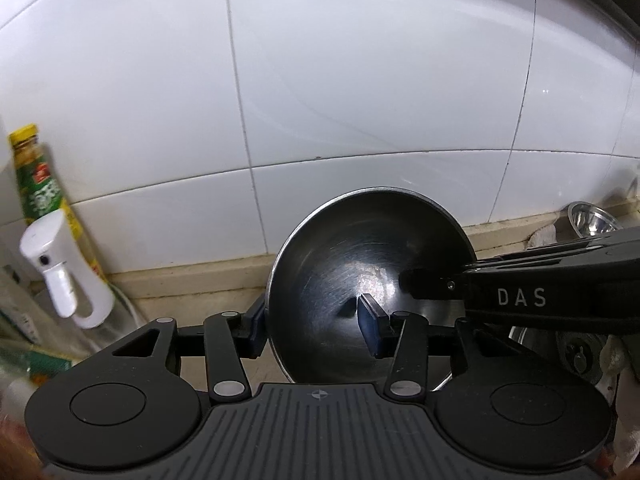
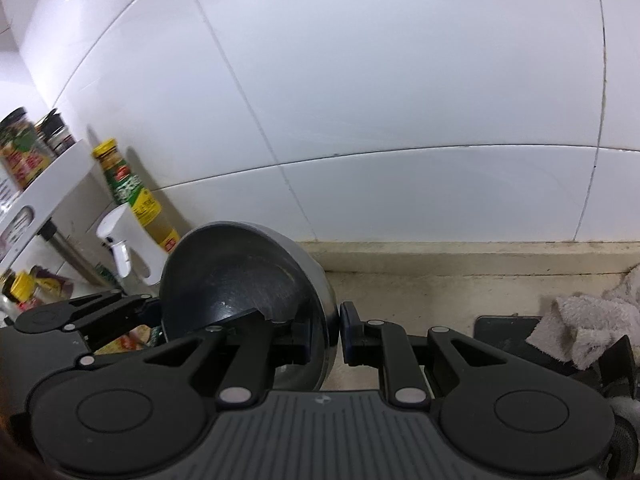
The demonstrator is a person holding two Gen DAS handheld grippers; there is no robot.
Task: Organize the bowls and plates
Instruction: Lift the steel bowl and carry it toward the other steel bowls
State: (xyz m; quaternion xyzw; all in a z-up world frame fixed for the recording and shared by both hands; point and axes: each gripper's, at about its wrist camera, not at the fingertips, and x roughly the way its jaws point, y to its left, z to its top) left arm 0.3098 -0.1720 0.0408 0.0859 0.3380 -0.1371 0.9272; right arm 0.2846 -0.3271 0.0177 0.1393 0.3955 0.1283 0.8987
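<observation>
While both tools point(image 1: 314, 322) point(image 2: 326, 334) pinch the bowl point(image 1: 340, 264), only the right view shows a towel point(image 2: 592, 324).

Wall point(image 1: 360, 80): large glossy white tiles, thin dark grout lines, a few small dark marks along joints. Diffuse light reflects off the tile, brighter toward upper left in right wrist view.

Beige upstand strip point(image 2: 460, 258) runs along wall base, stained and grubby at the joint w/ the tiles. Tabletop point(image 2: 400, 292) below it same beige, dull and marked.

White shelf unit point(image 2: 52, 184) at left side, jars on upper level. Yellow-capped bottle point(image 1: 38, 176) w/ green label leans against wall; white spray bottle point(image 1: 60, 268) stands in front of it.

Grey-white cloth point(image 2: 592, 320) bunched at right, beside a dark flat item, unclear what.
</observation>
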